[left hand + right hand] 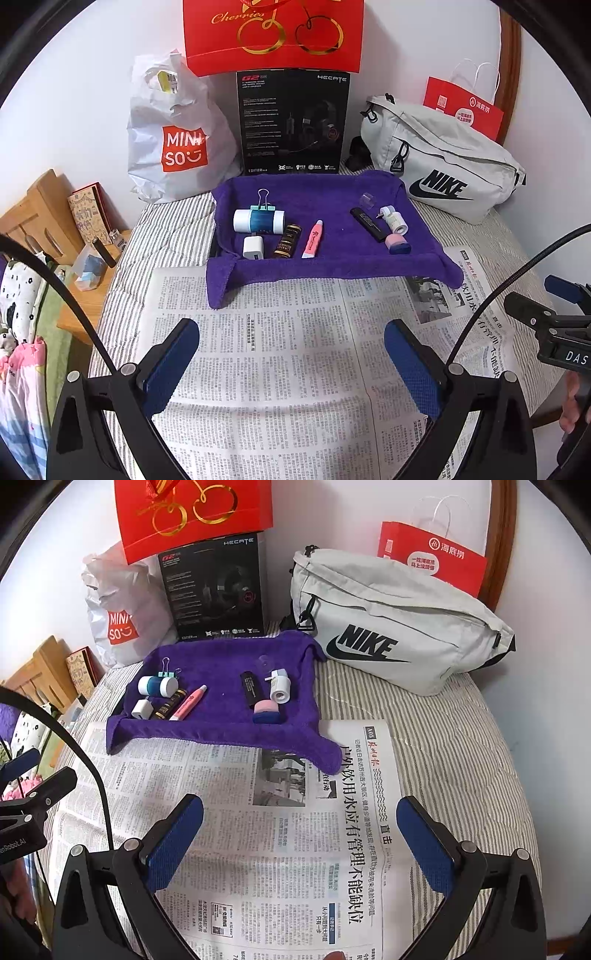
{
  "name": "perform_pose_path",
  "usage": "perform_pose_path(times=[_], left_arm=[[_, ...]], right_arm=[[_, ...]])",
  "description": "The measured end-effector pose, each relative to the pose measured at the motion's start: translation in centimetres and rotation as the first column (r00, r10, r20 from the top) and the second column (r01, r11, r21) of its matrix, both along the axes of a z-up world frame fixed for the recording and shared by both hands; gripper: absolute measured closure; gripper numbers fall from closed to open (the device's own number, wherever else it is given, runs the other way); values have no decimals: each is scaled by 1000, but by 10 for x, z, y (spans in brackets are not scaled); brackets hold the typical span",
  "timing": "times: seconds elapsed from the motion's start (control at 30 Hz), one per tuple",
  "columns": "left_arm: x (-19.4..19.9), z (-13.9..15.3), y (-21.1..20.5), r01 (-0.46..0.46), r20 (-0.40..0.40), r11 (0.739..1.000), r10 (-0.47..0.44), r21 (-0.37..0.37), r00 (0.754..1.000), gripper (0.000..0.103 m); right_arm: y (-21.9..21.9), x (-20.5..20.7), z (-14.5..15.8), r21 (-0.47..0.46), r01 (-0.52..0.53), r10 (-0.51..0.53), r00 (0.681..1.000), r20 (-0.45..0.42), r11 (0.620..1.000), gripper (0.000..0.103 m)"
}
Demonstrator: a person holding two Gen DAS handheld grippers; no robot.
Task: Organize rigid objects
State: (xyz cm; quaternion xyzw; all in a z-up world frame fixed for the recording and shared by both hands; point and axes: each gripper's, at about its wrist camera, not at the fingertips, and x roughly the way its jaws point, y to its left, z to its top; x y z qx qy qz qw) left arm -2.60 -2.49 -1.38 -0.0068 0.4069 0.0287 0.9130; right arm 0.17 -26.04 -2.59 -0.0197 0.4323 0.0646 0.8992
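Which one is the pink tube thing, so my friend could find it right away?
Find the purple towel spread at the far edge of the newspaper. In its left cluster of small things, the pink tube lies farthest right, just beside a dark brown tube with gold print. It is the only slim pink stick there, with a pale cap; the other pink item, on the right, is short, stubby and blue-based.
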Motion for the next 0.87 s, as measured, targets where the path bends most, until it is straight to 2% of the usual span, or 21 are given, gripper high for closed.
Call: perform_pose_path(times=[0.87], left_arm=[[-3, 6, 8, -12, 17, 1000, 12, -6, 1000, 2]], right_arm=[[4, -2, -2, -10, -5, 5, 1000, -8, 1000, 0]])
